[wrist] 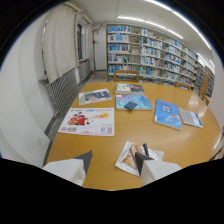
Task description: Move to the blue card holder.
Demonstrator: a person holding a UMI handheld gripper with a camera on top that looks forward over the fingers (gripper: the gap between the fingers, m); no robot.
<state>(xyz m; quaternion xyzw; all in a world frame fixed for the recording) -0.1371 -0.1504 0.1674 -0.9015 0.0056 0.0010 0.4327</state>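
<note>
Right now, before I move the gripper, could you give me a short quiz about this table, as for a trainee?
1. True or false: the jaws of the gripper are shut on the blue card holder.
2. Choose one: the card holder lies on A) a magazine, B) the floor, C) a chair.
3. Fill in: beyond the table stand ___ full of books.

Key: 1 false: the jaws are open, and the holder lies well beyond them. 2 A. 3 bookshelves.
</note>
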